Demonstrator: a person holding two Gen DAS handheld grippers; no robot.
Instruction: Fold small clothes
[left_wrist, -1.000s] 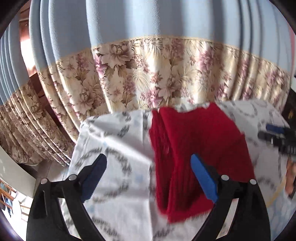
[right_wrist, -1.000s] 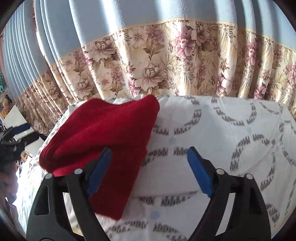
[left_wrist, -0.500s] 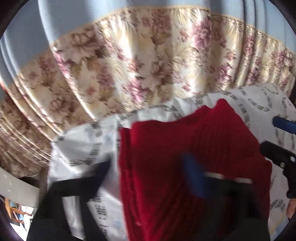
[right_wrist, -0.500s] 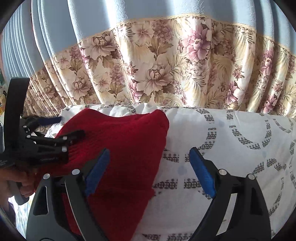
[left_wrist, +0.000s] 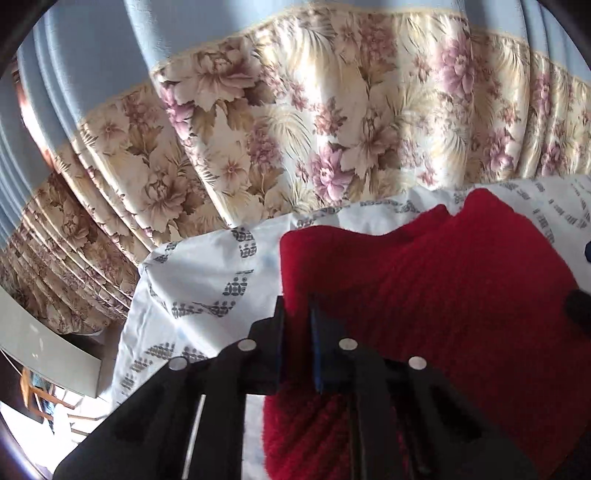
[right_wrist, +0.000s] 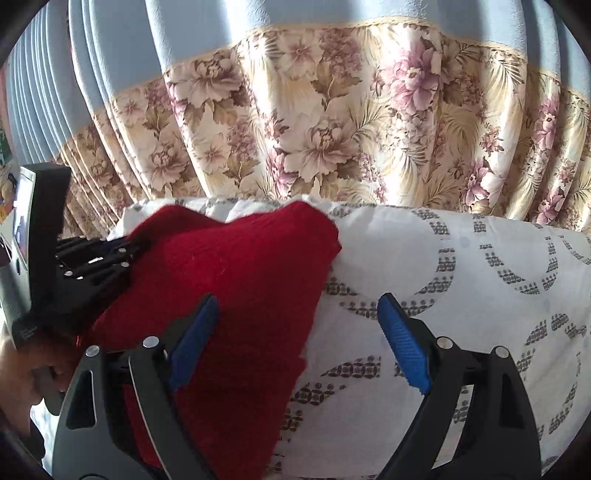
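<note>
Left wrist view: we hold the left gripper (left_wrist: 297, 332) with its pads drawn together on the left edge of the red knit garment (left_wrist: 424, 295).

Garment: lies partly folded on the white patterned sheet (left_wrist: 207, 273), in front of the flowered curtain (left_wrist: 332, 122).

Right wrist view: we hold the right gripper (right_wrist: 295, 339) with fingers (right_wrist: 402, 339) spread apart, holding nothing, one finger over the garment's right side and the other over bare sheet.

Risk, in our judgement: the pinch may catch only the top layer, so lifting would open the fold; the sheet may come up too if the pads bit through; a thick knit could slip from a shallow grip.
</note>
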